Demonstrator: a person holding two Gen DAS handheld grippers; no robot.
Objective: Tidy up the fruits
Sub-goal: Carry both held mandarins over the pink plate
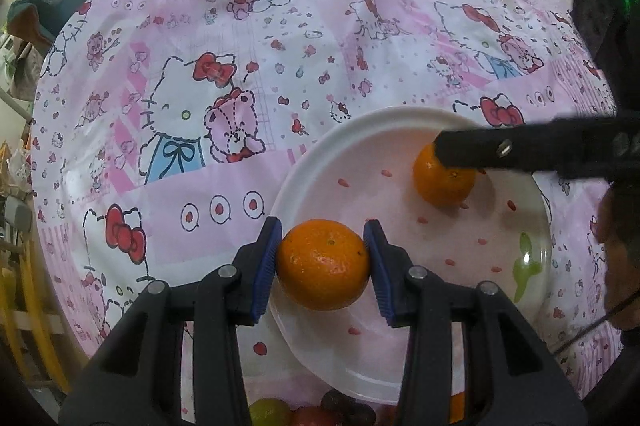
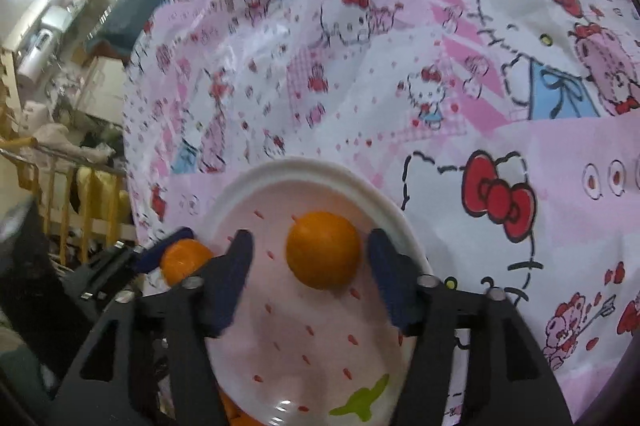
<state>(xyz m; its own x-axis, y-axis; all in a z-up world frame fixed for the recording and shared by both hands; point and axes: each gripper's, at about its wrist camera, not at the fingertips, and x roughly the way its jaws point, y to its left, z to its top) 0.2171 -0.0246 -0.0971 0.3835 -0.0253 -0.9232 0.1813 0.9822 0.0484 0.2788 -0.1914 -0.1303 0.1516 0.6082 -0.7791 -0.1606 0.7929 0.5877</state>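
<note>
My left gripper (image 1: 323, 230) is shut on an orange (image 1: 323, 262), its blue pads pressing both sides, over the near-left rim of a white plate (image 1: 400, 122) with red specks. A second orange (image 1: 444, 182) rests on the plate further back, partly under a black finger (image 1: 480, 146) of the right gripper. In the right wrist view that orange (image 2: 324, 250) lies on the plate (image 2: 304, 166) between the fingers of my right gripper (image 2: 311, 242), which is open, with a clear gap on the left side. The held orange (image 2: 182, 262) shows at the left.
A pink cartoon-print cloth (image 1: 224, 74) covers the table. Several small fruits, green (image 1: 268, 412) and dark (image 1: 344, 406), lie at the near edge below the plate. Beyond the table's left edge are a wooden rail (image 2: 80, 202) and household clutter.
</note>
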